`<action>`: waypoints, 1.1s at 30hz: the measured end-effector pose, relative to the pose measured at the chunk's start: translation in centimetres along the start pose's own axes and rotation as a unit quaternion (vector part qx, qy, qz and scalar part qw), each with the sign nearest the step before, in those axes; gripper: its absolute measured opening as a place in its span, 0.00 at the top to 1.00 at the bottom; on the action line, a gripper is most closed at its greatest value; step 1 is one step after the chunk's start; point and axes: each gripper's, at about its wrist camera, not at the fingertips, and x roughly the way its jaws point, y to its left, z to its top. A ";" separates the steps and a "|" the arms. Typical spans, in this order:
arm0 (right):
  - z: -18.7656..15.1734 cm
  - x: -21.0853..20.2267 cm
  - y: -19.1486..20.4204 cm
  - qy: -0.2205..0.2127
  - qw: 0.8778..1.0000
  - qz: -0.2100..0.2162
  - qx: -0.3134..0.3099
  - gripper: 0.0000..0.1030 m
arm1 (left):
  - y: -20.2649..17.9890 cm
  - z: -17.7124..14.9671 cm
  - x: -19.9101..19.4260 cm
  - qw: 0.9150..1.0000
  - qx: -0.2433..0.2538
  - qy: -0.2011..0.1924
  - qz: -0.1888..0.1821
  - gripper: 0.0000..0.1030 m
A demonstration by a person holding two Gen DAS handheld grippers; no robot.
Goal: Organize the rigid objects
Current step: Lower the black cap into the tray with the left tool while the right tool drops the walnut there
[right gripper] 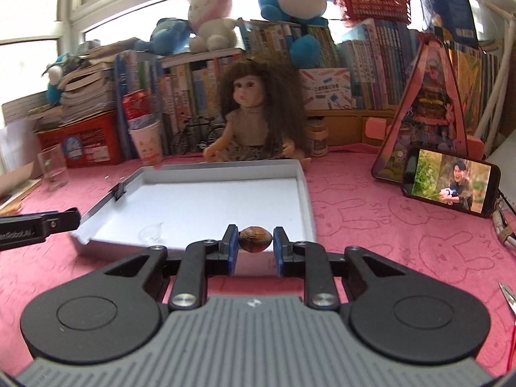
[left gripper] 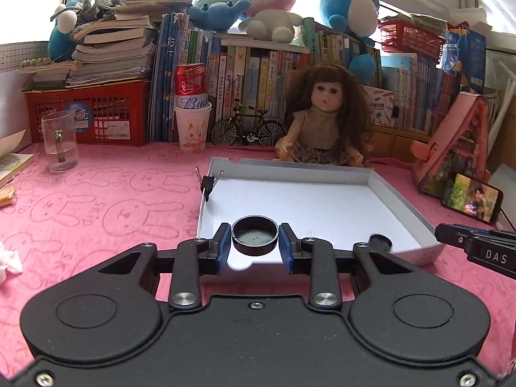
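Above the near edge of a shallow white tray point(left gripper: 400, 190) on the pink worktop point(left gripper: 96, 200), the left gripper point(left gripper: 255, 242) clasps a black round cap point(left gripper: 255, 237) and the right gripper point(right gripper: 255, 242) pinches a brown nut point(right gripper: 255, 239), both seemingly awaiting lowering and release inside.

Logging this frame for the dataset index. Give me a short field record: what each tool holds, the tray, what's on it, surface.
left tool: shut on black round cap, held over the tray's near edge
right tool: shut on brown oval nut, at the tray's near edge
tray: shallow white box lid, open side up
tray contents: black binder clip clipped on its left wall; small clear piece near the front
surface: pink bunny-print cloth
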 end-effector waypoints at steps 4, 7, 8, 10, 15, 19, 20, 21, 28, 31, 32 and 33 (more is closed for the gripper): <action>0.3 2.5 0.1 0.012 1.000 -0.012 0.004 0.74 | -0.8 0.5 3.4 1.000 0.006 0.003 0.030 0.71; 0.3 3.9 0.2 0.027 0.999 -0.022 -0.008 0.74 | -1.0 0.5 5.7 0.999 0.005 0.026 0.034 0.71; 0.3 4.2 0.1 0.033 0.999 -0.022 -0.006 0.74 | -1.0 0.4 6.3 0.999 0.005 0.033 0.037 0.71; 0.4 4.8 -0.1 0.042 0.999 -0.023 0.000 0.74 | -1.1 0.2 7.1 0.998 0.008 0.044 0.040 0.71; 0.2 5.7 -0.3 0.056 0.998 -0.024 0.003 0.73 | -1.0 -0.4 8.0 0.997 0.009 0.059 0.044 0.71; 0.3 6.2 -0.2 0.065 0.998 -0.025 0.002 0.73 | -1.2 -0.6 8.5 0.997 0.007 0.063 0.048 0.71; 0.3 6.4 -0.2 0.067 0.997 -0.024 0.003 0.73 | -1.3 -0.6 8.6 0.997 0.008 0.064 0.048 0.71; 0.4 6.5 -0.2 0.069 0.997 -0.024 0.004 0.73 | -1.3 -0.7 8.7 0.997 0.009 0.066 0.049 0.71; 0.5 6.8 0.1 0.074 0.997 -0.023 0.001 0.73 | -1.6 -0.9 8.9 0.996 0.011 0.068 0.051 0.70; 0.5 6.8 0.1 0.075 0.997 -0.019 0.004 0.68 | -1.6 -0.8 8.7 0.997 0.008 0.066 0.046 0.61; 0.5 6.7 0.0 0.074 0.997 -0.017 0.007 0.68 | -1.6 -0.8 8.5 0.997 0.009 0.063 0.046 0.59; 0.6 6.6 0.0 0.073 0.997 -0.016 0.009 0.66 | -1.7 -0.7 8.3 0.997 0.011 0.060 0.046 0.58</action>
